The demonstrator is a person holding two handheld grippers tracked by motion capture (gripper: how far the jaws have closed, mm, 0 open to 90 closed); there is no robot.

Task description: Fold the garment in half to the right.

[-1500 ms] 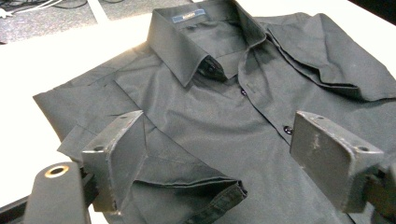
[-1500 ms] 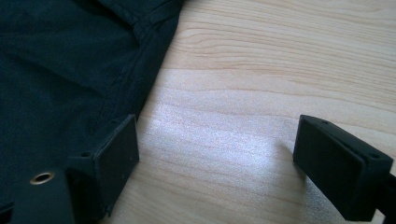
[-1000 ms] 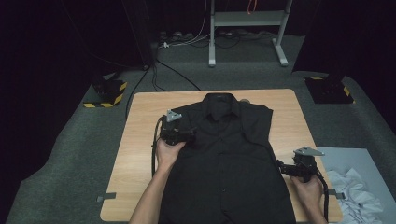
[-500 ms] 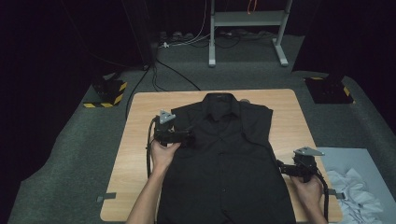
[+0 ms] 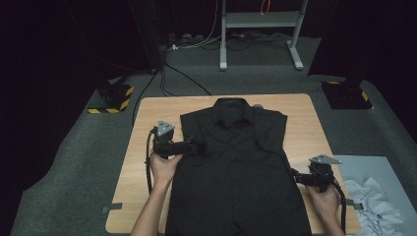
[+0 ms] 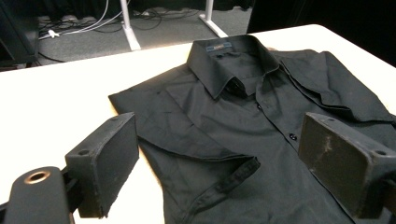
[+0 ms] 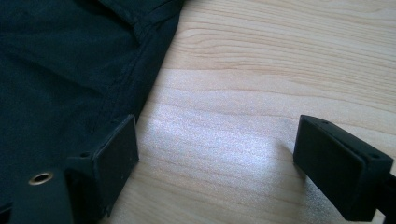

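shirt point(image 6: 243, 116): black woven cloth, matt, smooth. table point(image 7: 261, 93): pale wood grain, slight sheen. jaws: matt, scuffed pads.

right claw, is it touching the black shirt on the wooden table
Cannot tell. In the right gripper view the open right claw has one jaw at the edge of the black button-up shirt, but no view plainly shows contact or a gap.
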